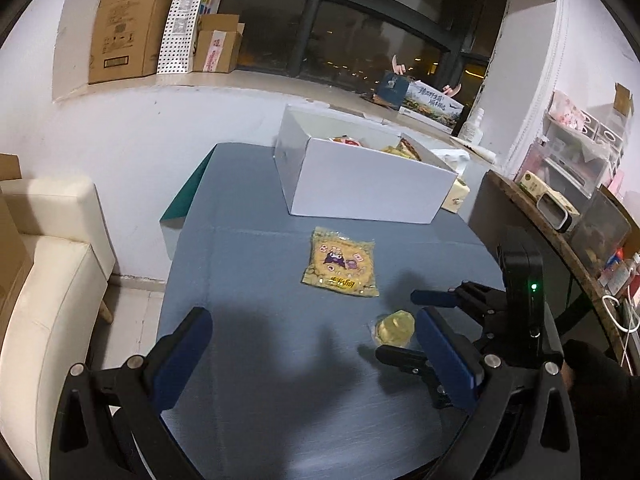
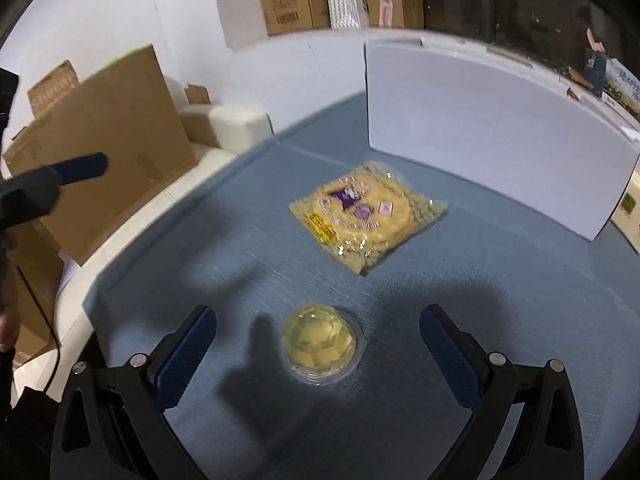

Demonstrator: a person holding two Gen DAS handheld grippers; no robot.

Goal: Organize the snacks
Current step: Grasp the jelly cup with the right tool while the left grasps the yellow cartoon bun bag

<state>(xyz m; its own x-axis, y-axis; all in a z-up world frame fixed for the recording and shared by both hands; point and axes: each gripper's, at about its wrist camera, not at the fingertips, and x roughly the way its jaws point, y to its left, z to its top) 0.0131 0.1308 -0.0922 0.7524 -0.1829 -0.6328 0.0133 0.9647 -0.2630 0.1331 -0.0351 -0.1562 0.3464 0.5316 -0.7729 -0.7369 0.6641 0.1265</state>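
A small clear jelly cup with yellow filling sits on the blue table, between the open fingers of my right gripper, which hovers around it without touching. The cup also shows in the left wrist view, with the right gripper straddling it. A flat yellow snack packet with purple print lies farther on, also in the left wrist view. A white box holding several snacks stands at the table's far side. My left gripper is open and empty over bare table.
The blue table ends at the left beside a cream sofa. Cardboard sheets lean on the sofa. A wooden-edged shelf with clutter runs along the right. Cardboard boxes stand on the window ledge.
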